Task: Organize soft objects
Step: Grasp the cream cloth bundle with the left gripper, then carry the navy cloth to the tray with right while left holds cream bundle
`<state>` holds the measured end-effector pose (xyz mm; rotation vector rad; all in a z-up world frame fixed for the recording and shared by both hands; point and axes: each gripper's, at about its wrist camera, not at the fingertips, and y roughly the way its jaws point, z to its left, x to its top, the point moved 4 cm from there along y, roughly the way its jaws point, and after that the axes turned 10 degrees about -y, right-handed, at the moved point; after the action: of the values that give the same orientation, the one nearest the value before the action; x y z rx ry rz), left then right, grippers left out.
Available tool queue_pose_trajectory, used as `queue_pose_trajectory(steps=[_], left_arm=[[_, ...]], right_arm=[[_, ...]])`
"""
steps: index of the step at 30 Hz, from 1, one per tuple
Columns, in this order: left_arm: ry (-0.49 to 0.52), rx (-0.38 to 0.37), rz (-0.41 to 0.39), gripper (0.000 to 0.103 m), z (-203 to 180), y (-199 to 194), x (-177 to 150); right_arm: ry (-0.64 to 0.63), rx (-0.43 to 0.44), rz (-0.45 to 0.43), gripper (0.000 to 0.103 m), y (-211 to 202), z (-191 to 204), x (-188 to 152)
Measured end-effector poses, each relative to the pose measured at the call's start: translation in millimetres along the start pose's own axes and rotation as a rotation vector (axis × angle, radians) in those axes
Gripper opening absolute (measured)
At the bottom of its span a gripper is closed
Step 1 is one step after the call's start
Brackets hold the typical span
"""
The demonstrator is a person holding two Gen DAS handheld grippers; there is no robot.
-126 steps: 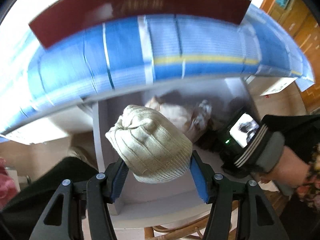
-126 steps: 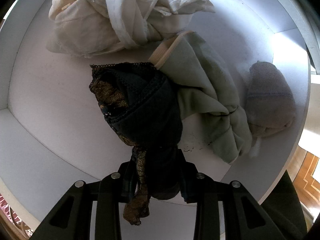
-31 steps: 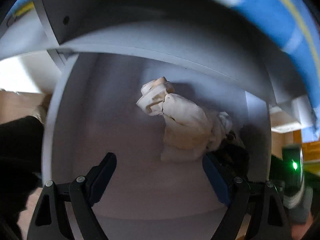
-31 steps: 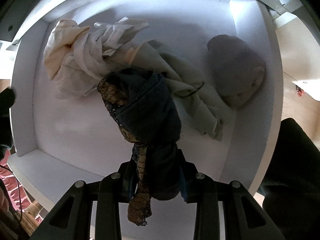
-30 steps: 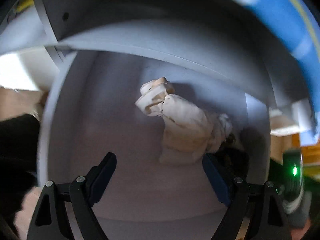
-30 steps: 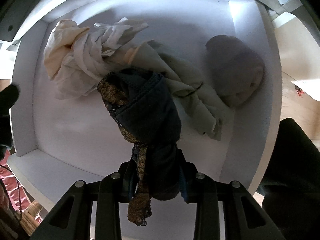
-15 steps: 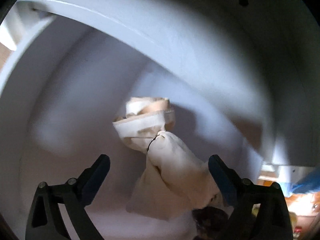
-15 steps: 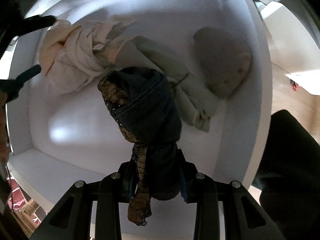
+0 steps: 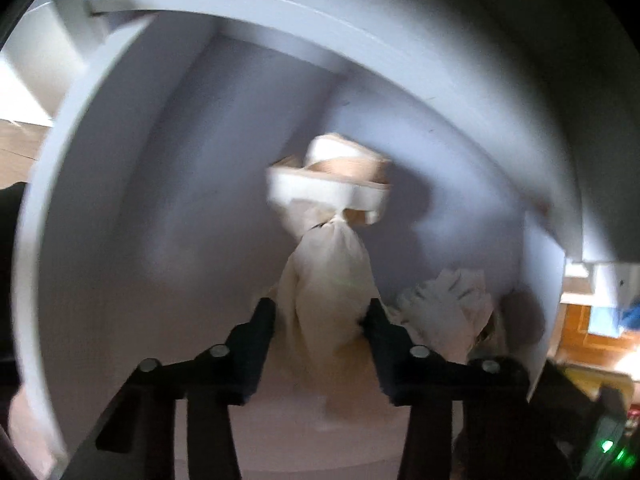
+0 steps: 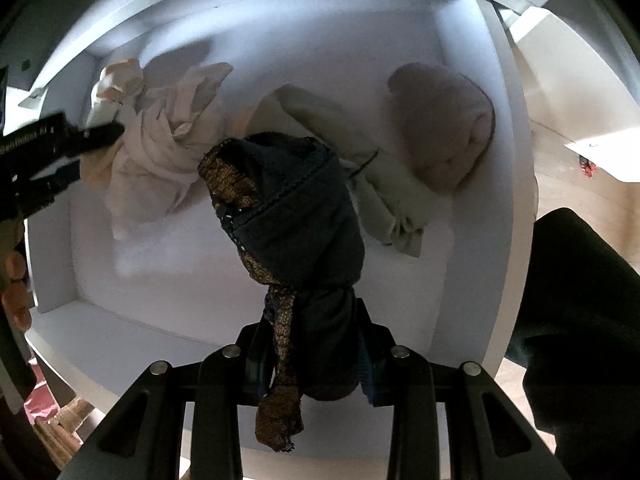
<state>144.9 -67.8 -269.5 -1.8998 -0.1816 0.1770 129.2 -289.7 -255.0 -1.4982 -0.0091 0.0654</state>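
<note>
We are working inside a white shelf compartment [image 10: 168,248] with both hands. The left gripper [image 9: 320,316] is closing its jaws on the cream cloth bundle [image 9: 328,280] — the fabric sits between them and the fingers [image 9: 260,328] are already touching its sides, though motion blur keeps us from judging how firm the pinch is. The bundle's banded cream-and-tan end [image 9: 332,188] is pointing toward the back wall. In the right wrist view the same gripper is coming in from the left edge.

The right gripper [image 10: 312,344] is holding its jaws pressed on the dark navy garment with gold lace trim [image 10: 288,216], which is hanging over the compartment floor.

Risks as we are reading them:
- The left jaws are taking only a fold of loose cloth — lifting may unroll the bundle or let it slip out.
- The white crumpled cloth [image 9: 444,308] is lying just beside the bundle; it may snag and drag along.
- The pale green garment [image 10: 360,160] and the rolled beige knit item [image 10: 440,128] are lying close under the hanging navy piece; lowering it may tangle the lace tail [image 10: 280,412] with them.
- The two grippers are sharing one compartment, so a collision seems possible.
</note>
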Motion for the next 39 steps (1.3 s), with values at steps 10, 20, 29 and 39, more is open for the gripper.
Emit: queue_pose_trajectory(steps=[10, 20, 29, 39], left_arm=[[-0.022, 0.112, -0.034, 0.061, 34.1, -12.7, -11.6], [0.193, 0.220, -0.067, 0.066, -2.6, 7.8, -26.1], [0.273, 0.259, -0.029, 0.040, 6.5, 7.9, -28.8], [0.341, 0.324, -0.028, 0.041, -20.3, 21.6, -44.6]], right_arm=[[-0.037, 0.017, -0.007, 0.033, 5.7, 27.5, -7.5], [0.023, 0.047, -0.004, 0.033, 10.0, 13.6, -10.5], [0.049, 0.059, -0.029, 0.033, -2.8, -13.2, -9.2], [0.103, 0.091, -0.060, 0.033, -19.6, -15.8, -12.1]])
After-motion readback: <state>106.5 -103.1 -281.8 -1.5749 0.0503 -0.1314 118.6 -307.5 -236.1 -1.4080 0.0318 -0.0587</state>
